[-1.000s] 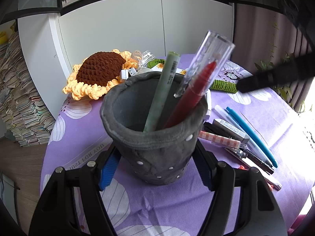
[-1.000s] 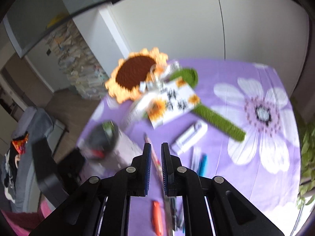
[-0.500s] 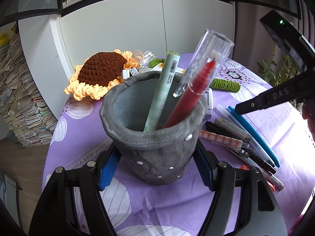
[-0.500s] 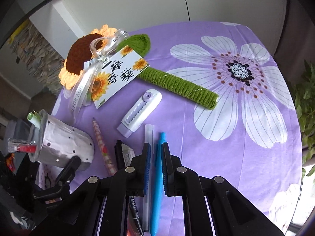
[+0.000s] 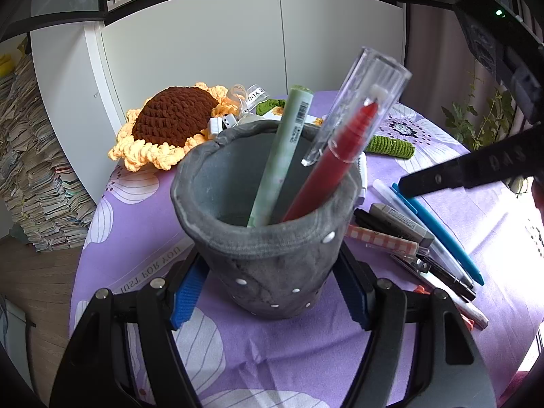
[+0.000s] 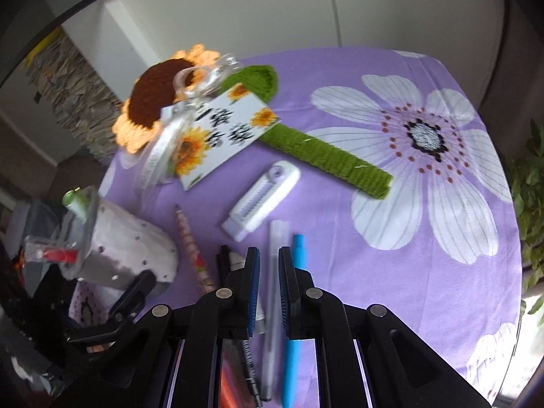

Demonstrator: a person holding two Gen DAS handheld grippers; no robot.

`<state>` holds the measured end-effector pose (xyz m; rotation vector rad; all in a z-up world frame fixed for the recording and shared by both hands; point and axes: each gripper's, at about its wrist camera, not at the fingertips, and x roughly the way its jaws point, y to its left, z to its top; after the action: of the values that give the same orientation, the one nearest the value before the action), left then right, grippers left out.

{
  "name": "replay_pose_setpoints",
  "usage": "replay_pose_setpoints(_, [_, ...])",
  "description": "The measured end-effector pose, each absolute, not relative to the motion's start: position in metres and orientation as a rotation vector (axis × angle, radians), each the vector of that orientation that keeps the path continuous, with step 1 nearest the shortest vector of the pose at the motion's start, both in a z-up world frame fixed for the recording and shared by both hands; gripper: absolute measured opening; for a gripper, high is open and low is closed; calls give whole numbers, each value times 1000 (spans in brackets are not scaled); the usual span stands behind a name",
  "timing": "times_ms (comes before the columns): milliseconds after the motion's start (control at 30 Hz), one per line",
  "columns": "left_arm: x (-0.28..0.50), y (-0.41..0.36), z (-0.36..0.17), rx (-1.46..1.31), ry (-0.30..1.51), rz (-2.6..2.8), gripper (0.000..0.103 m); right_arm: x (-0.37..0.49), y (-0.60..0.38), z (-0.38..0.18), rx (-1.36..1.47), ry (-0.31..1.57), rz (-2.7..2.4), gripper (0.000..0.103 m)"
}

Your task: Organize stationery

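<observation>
Holding: the left gripper (image 5: 268, 301) pinches a soft grey pen cup (image 5: 272, 238) low on its sides, one blue pad on each flank, the cup standing on a purple flowered tablecloth (image 6: 391, 272).
In the cup: a pale green pen (image 5: 282, 156) and a red pen (image 5: 336, 163) with a clear cap lean against the far rim.
Right gripper: the right gripper (image 6: 268, 272) has its fingers pressed together with nothing between them. It hangs over a row of loose pens, a clear pen (image 6: 273, 292) showing through the narrow slit between the pads.
Loose stationery: a blue pen (image 6: 294, 306) lies just beside the clear one; black pens, a pink checked pencil (image 6: 192, 248) and a white correction-tape roller (image 6: 261, 200) lie near, between the cup and the large printed flower.
Handling: the pens look light, stiff and smooth, likely to roll or slip, so the middle of the barrel seems the best place to grip. The cup looks like floppy fabric or felt and may buckle if squeezed hard.
Other things: a crocheted sunflower (image 6: 153, 102) with a green stem and a gift card lies at the far side.
Hard to make out: the right view is slightly blurred, the near ends of the pens are hidden under the gripper, and the bottom of the cup cannot be seen.
</observation>
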<state>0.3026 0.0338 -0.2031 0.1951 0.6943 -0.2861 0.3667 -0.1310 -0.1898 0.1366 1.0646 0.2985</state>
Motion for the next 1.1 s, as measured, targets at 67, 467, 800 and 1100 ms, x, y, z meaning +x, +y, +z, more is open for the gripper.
replay_pose_setpoints(67, [303, 34, -203, 196, 693, -285, 70, 360, -113, -188, 78, 1072, 368, 9])
replay_pose_setpoints(467, [303, 34, -202, 197, 690, -285, 71, 350, -87, -204, -75, 1124, 429, 9])
replay_pose_setpoints(800, [303, 34, -203, 199, 691, -284, 71, 336, -76, -215, -197, 1126, 449, 21])
replay_pose_setpoints(1100, [304, 34, -204, 197, 691, -284, 71, 321, -110, -178, -89, 1022, 417, 21])
